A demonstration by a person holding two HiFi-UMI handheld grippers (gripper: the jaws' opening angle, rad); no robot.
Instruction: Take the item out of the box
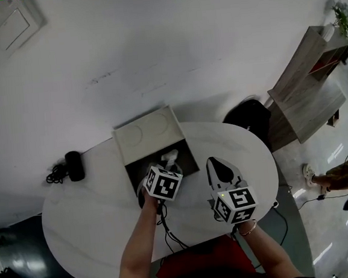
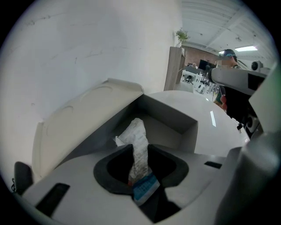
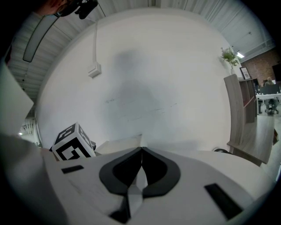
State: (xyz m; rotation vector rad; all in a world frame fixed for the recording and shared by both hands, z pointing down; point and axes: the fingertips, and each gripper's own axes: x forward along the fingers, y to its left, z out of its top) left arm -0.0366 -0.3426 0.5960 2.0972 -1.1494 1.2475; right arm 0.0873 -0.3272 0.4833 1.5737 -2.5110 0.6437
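White table (image 1: 91,227): left tool (image 2: 141,154) pinches packet (image 2: 138,136) over open box (image 2: 175,124); right tool (image 3: 142,151) closed alongside

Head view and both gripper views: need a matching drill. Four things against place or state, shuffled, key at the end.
Things
1. packet
2. box lid
3. right gripper
4. black device with cable

Place or state
A. on the table, left of the box
B. open, tilted back toward the wall
C. clamped in the left gripper
D. jaws together, nothing between them

Pairs: 1-C, 2-B, 3-D, 4-A
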